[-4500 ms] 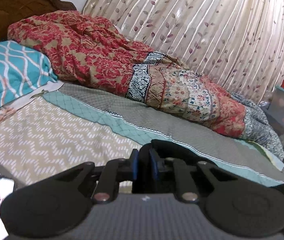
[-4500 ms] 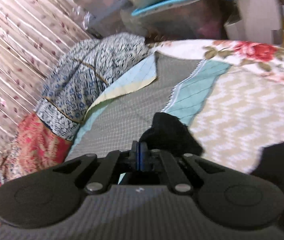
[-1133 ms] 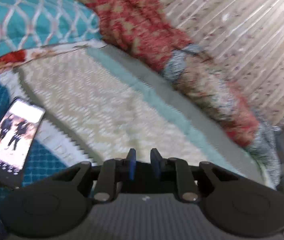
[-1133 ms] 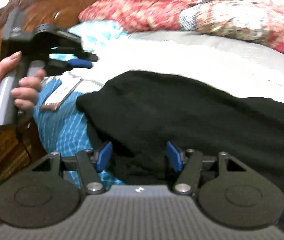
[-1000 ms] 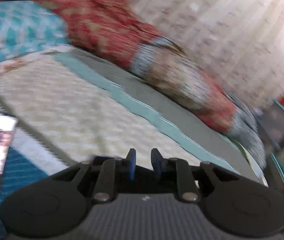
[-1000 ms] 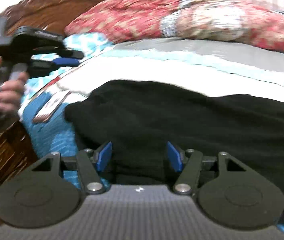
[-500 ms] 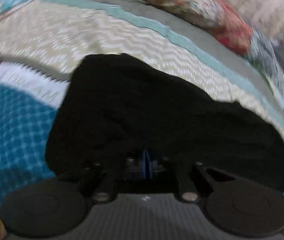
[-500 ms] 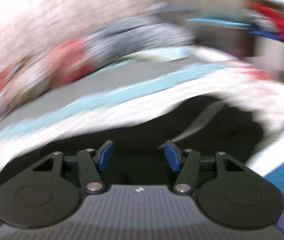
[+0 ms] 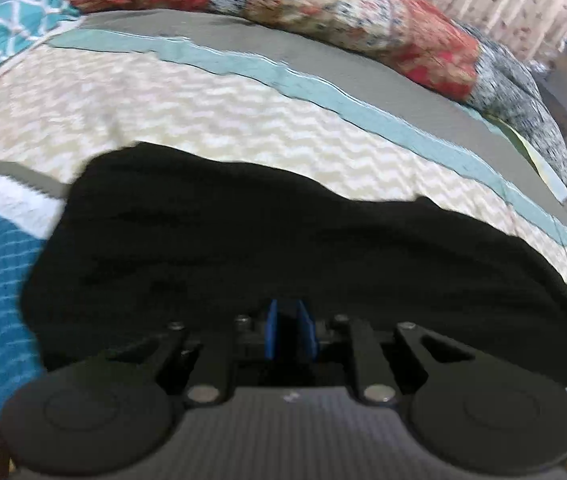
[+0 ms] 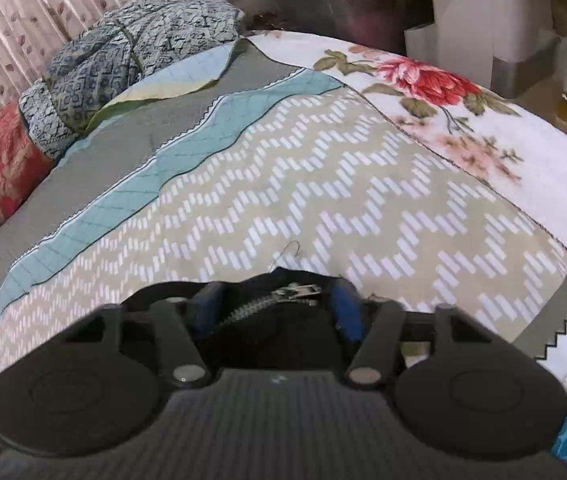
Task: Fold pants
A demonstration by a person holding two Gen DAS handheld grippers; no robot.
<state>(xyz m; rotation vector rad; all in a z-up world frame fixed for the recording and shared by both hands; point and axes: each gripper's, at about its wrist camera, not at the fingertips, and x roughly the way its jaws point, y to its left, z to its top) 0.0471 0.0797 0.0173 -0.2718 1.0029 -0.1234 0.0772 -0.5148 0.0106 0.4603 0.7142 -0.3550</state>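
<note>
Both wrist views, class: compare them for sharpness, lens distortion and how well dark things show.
Left wrist view: motion-smeared, the bedspread zigzags soft; the black pants read as a near-featureless dark mass. Right wrist view: much sharper, zigzag print and the zipper crisp. Both: fisheye bulge bends the bed edges. Left gripper nearly shut, right gripper open.

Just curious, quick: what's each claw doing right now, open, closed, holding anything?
Left gripper: nearly closed, seemingly pinching the pants.
Right gripper: open, zipper end between its fingers, not clamped.
</note>
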